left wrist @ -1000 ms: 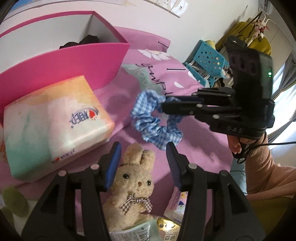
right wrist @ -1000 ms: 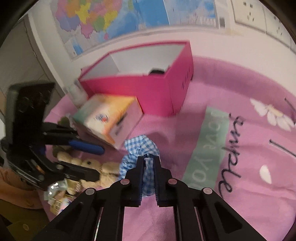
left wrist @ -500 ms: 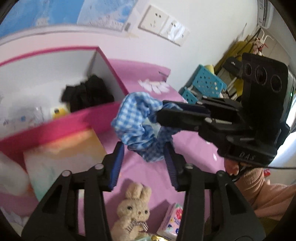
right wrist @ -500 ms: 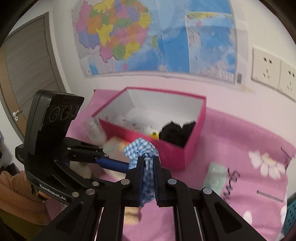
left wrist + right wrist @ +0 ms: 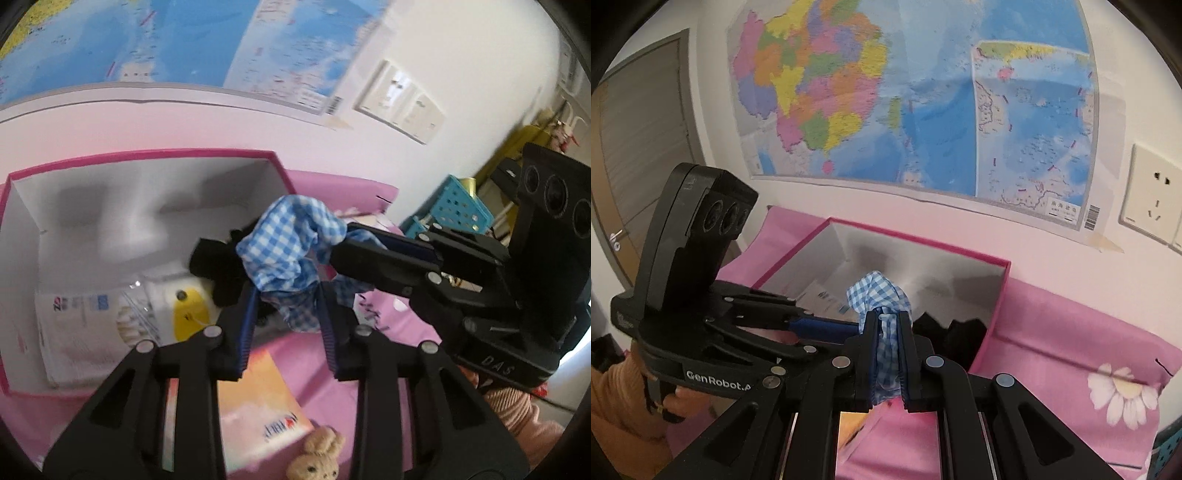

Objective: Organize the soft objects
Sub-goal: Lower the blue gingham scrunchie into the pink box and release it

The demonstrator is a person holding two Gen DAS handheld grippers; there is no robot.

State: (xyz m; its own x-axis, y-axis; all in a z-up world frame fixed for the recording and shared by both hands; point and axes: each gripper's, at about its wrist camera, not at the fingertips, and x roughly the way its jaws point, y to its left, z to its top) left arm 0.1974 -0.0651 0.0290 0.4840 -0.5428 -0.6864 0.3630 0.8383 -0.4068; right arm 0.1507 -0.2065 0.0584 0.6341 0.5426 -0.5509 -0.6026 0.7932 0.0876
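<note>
Both tools have risen from the pink bedspread [image 5: 1071, 332] since a second ago, carrying the blue gingham scrunchie [image 5: 291, 243] up to the open pink box [image 5: 147, 155], and the left tool's [image 5: 288, 314] jaws have just been closing, with the lower folds of the scrunchie between them.

Nearest in the left wrist view, that tool's blue pads stand narrow on either side of the cloth; whether they press on it I cannot tell. Below them lie a pastel tissue pack [image 5: 258, 410] and a small plush rabbit [image 5: 317, 458] on the bedspread.

Just beyond, the right tool [image 5: 888, 354] is clamped tight on the scrunchie, which bunches up above its fingertips and hangs over the near right corner of the box. A hand in an orange sleeve [image 5: 624, 406] grips the left tool's handle.

Inside the box sit a black fabric bundle [image 5: 218, 266] right behind the scrunchie, then a yellow-lidded container [image 5: 188, 314] and a white packet [image 5: 74, 332] further left.

Farthest off, a wall map [image 5: 905, 103] and wall sockets [image 5: 1152, 199] hang above the box, and a teal perforated basket [image 5: 461, 206] stands past the bed.
</note>
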